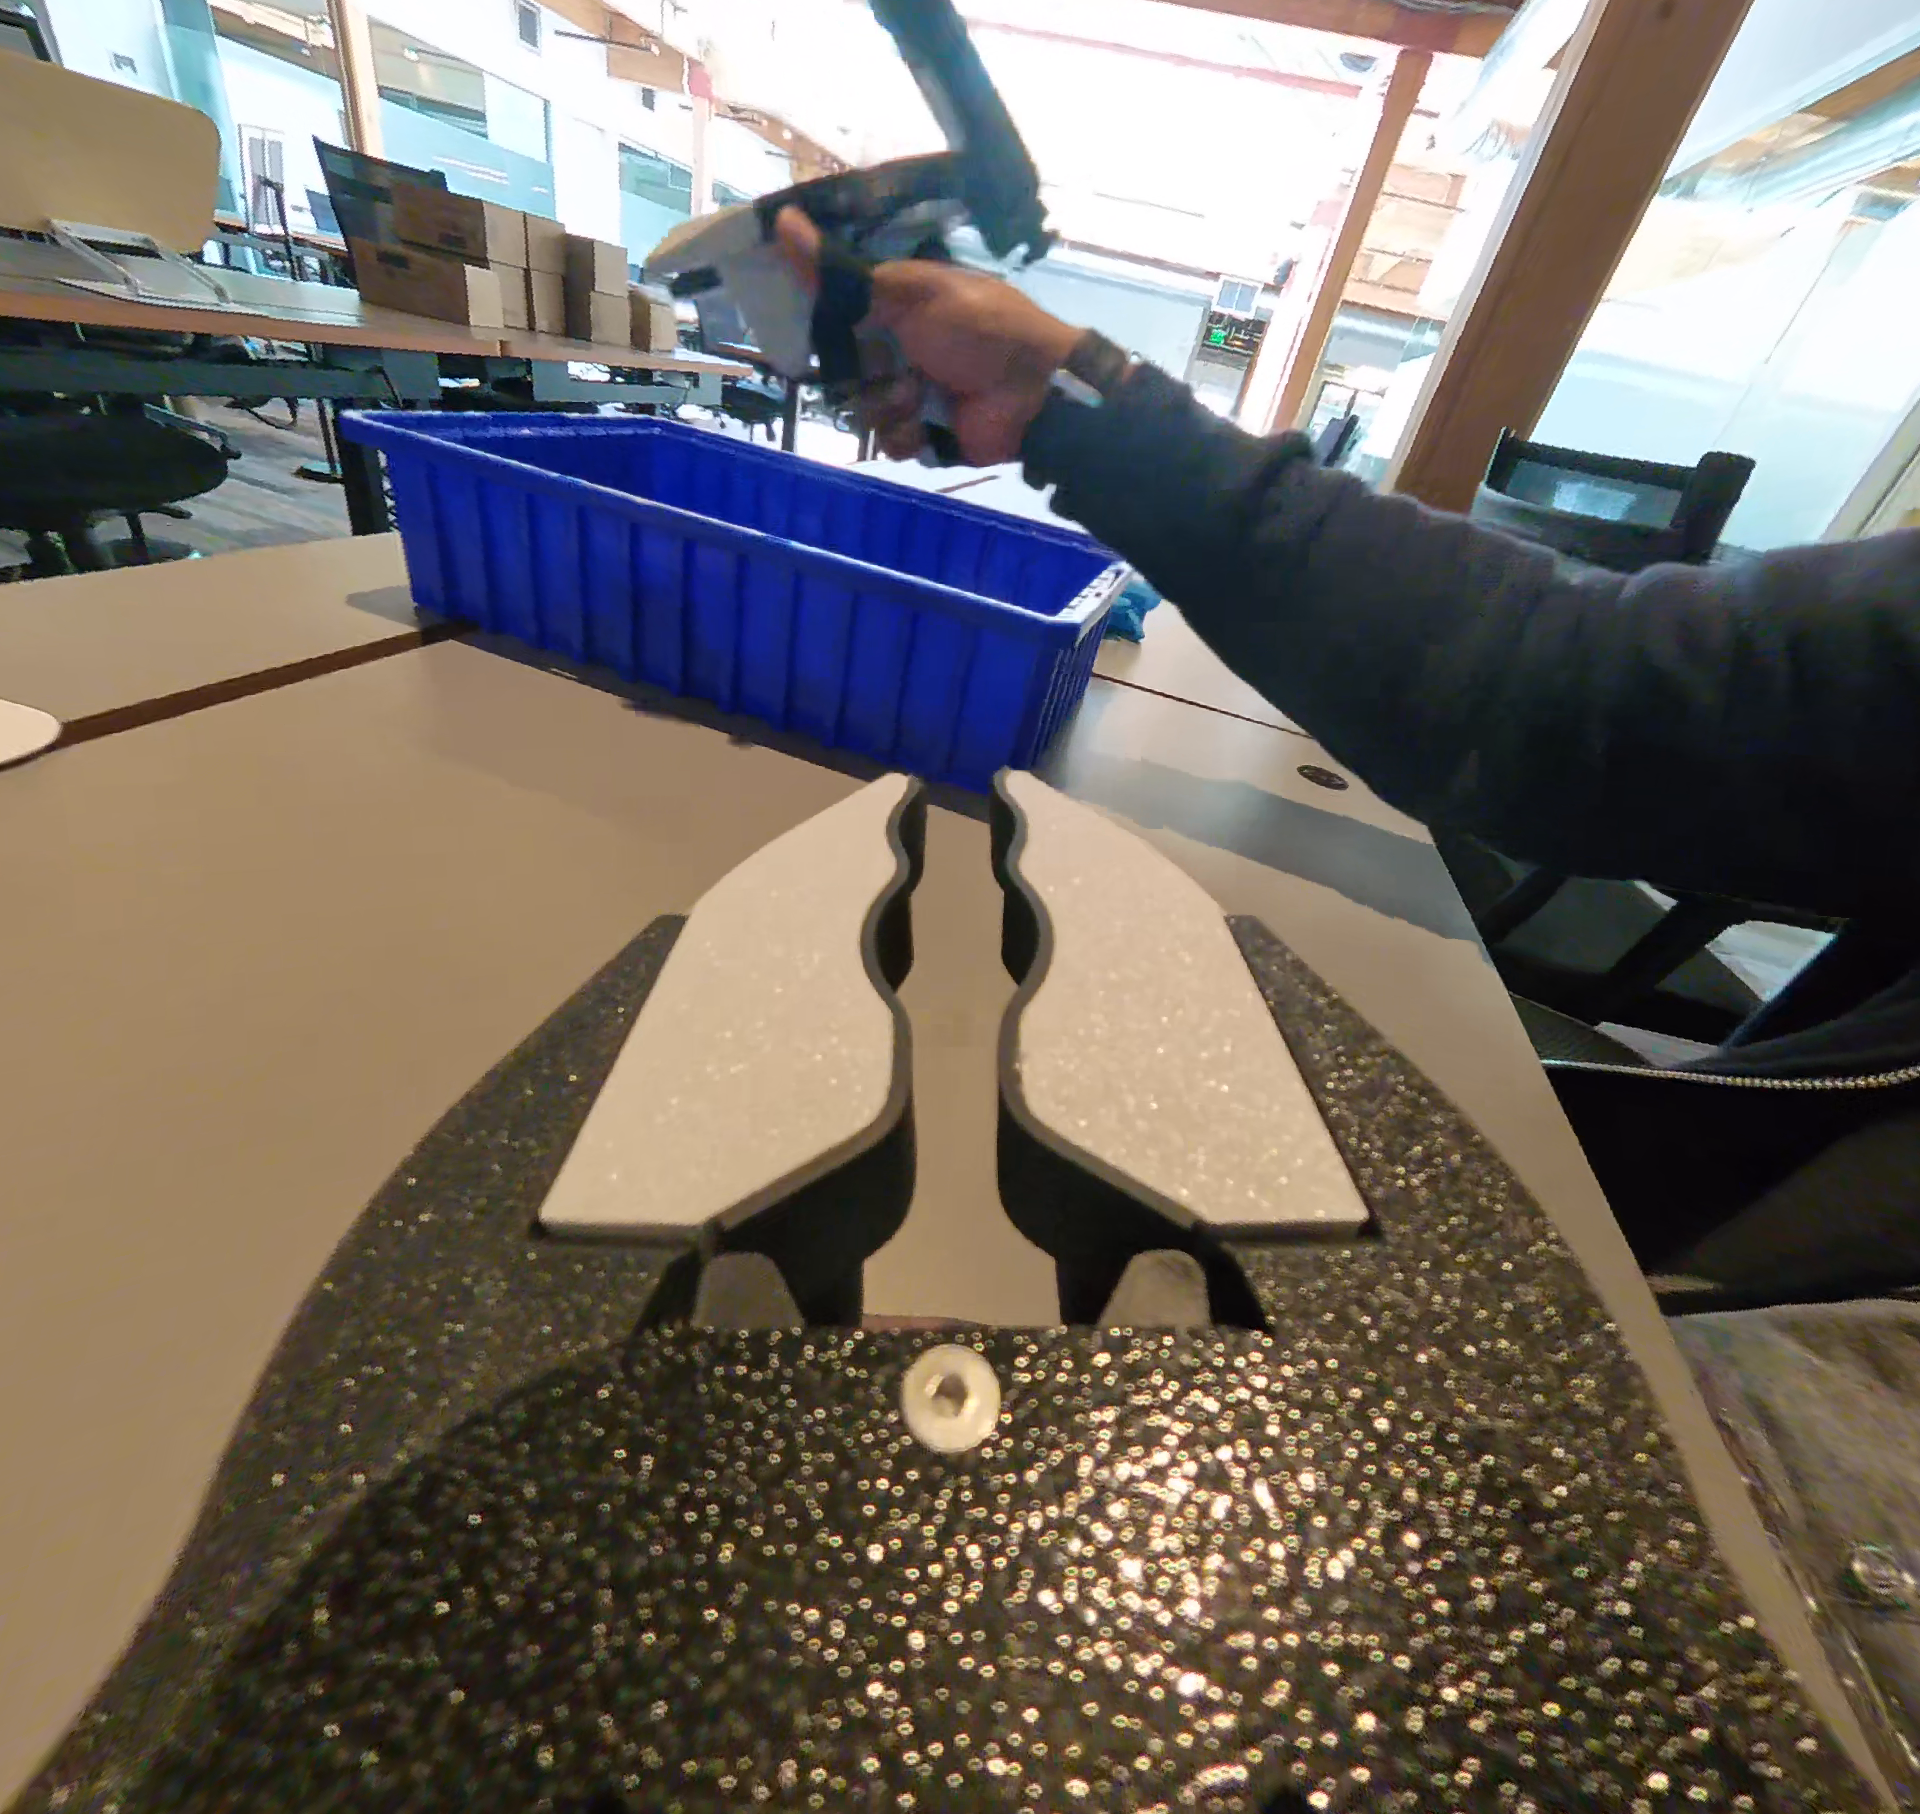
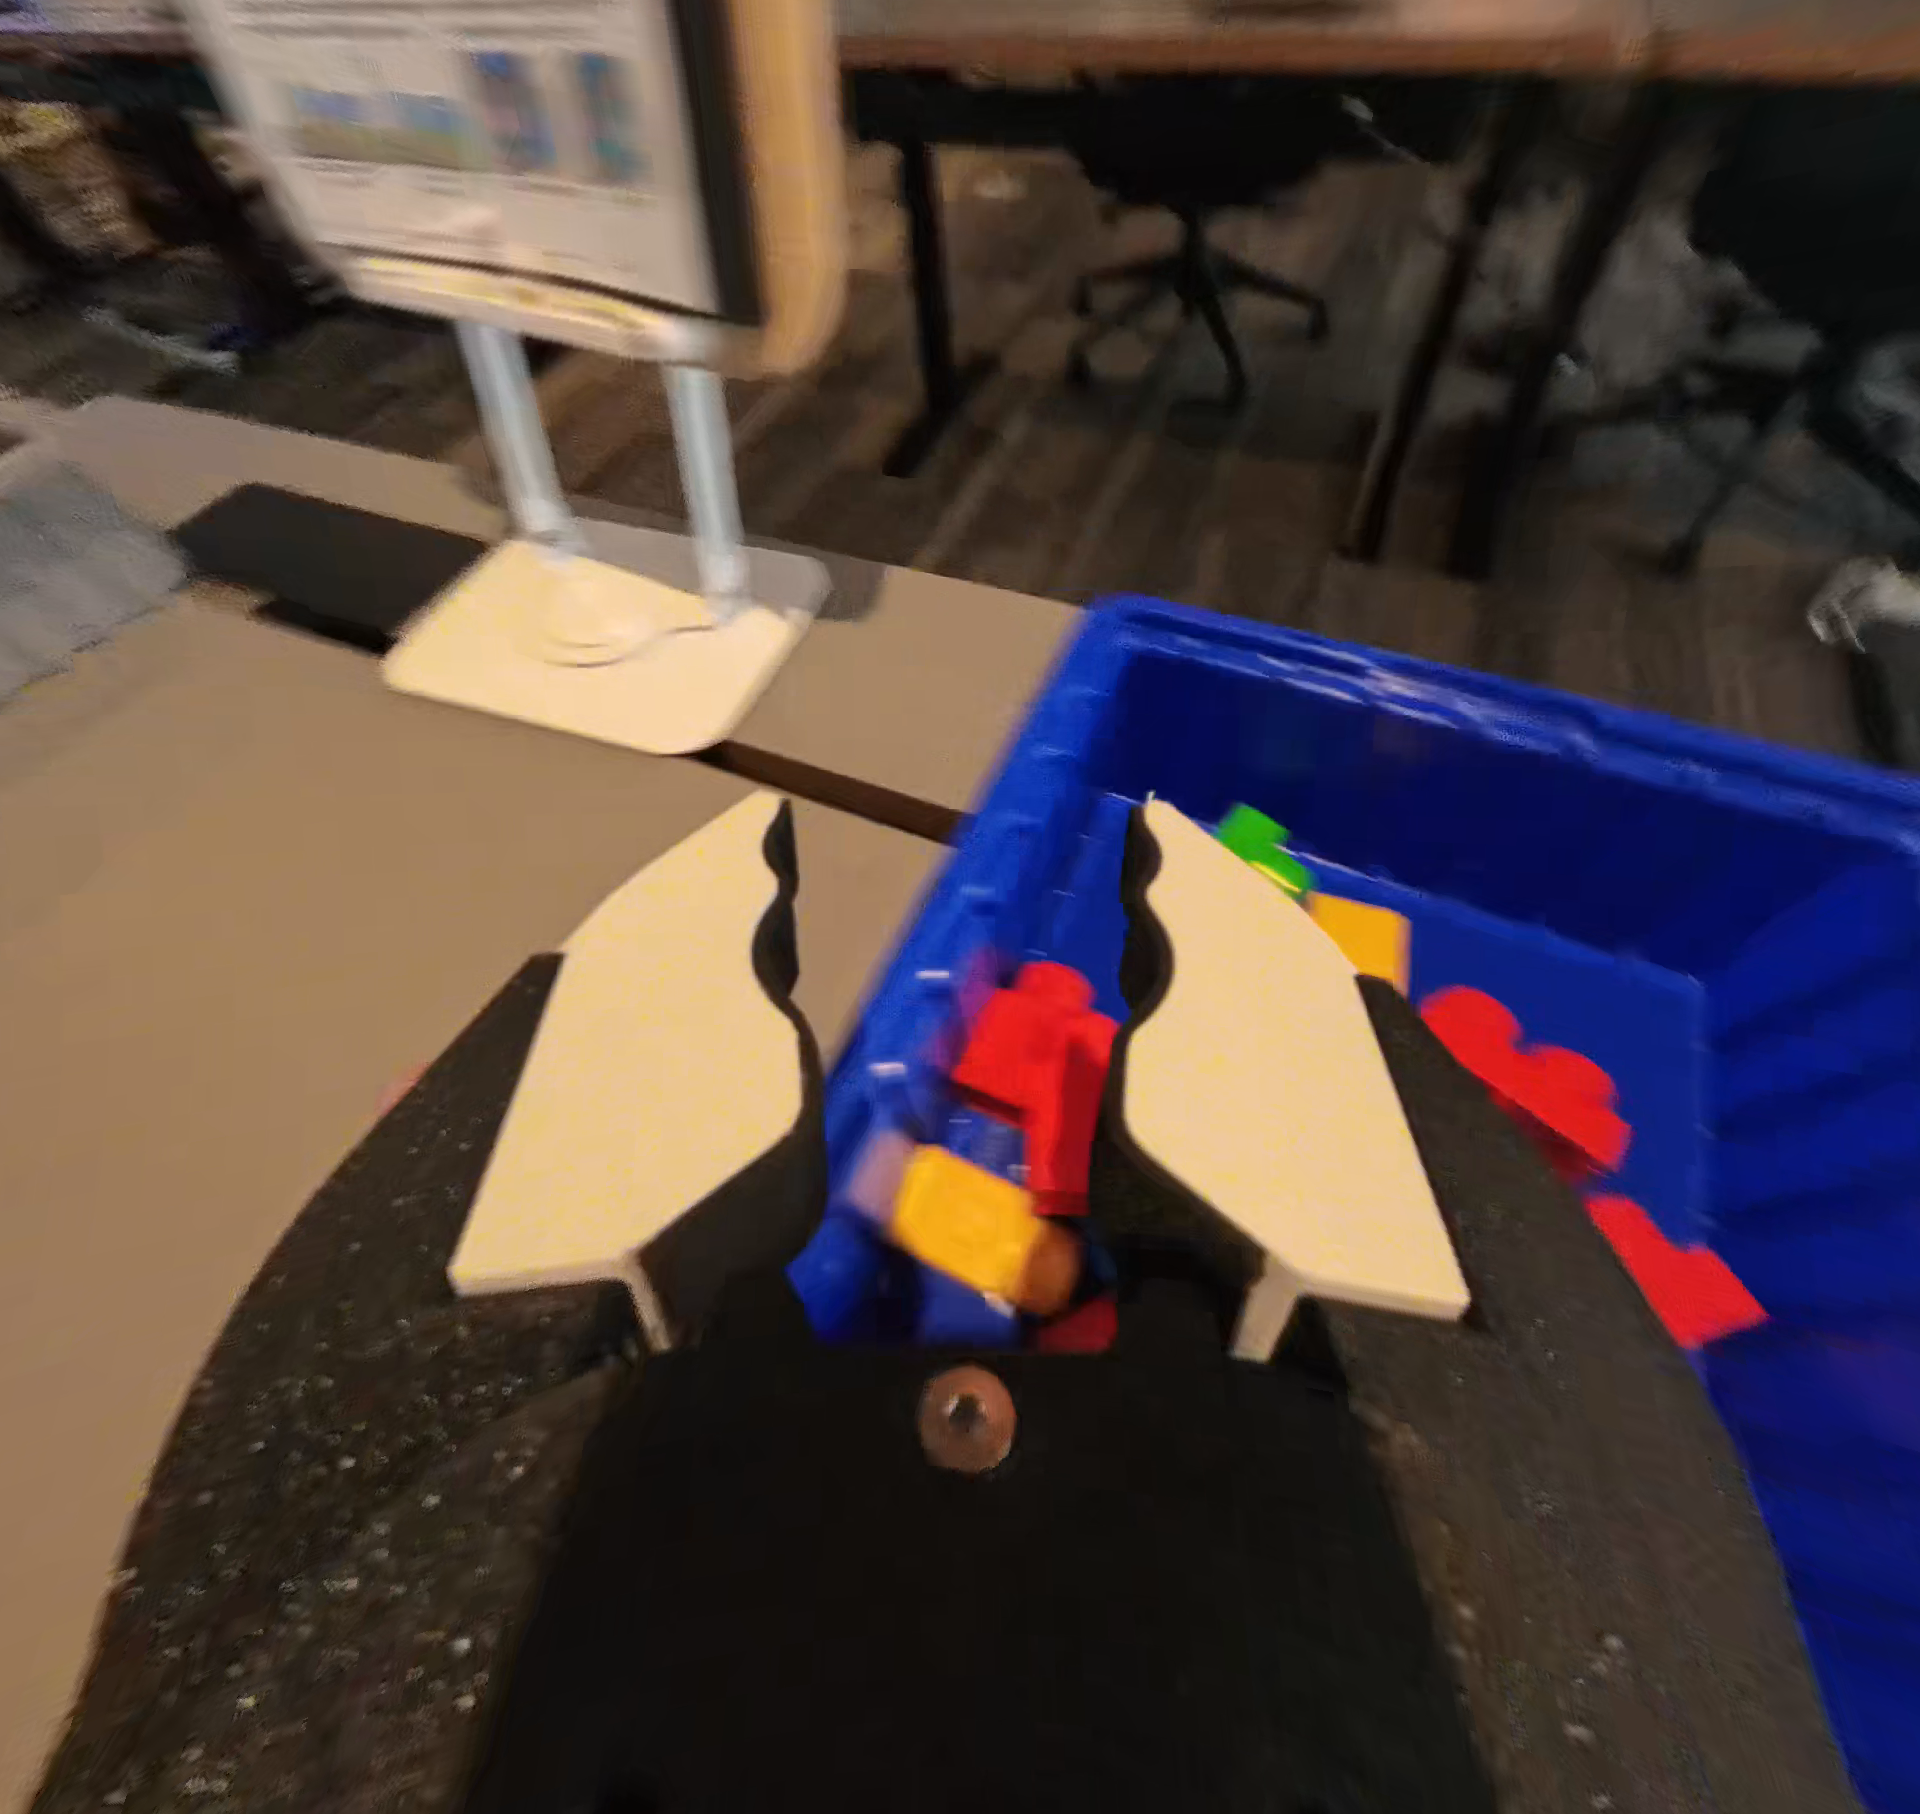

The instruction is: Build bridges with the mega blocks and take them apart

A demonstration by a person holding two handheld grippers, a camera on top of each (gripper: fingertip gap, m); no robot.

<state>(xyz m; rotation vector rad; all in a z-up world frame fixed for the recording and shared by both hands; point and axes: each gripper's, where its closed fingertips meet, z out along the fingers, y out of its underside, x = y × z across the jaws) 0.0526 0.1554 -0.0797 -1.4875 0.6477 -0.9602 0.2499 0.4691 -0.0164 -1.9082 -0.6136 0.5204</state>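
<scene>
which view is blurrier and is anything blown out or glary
Right wrist view: heavy motion blur smears the blocks in the blue bin and the sign stand behind. Left wrist view: mostly sharp, with only the raised right gripper smeared; background windows are blown out white; the left gripper body sparkles with glare; wide-angle bending at edges.

Red (image 2: 1039,1068), yellow (image 2: 977,1224) and green (image 2: 1252,834) plastic mega blocks lie jumbled inside the blue ribbed plastic bin (image 2: 1455,715).
</scene>
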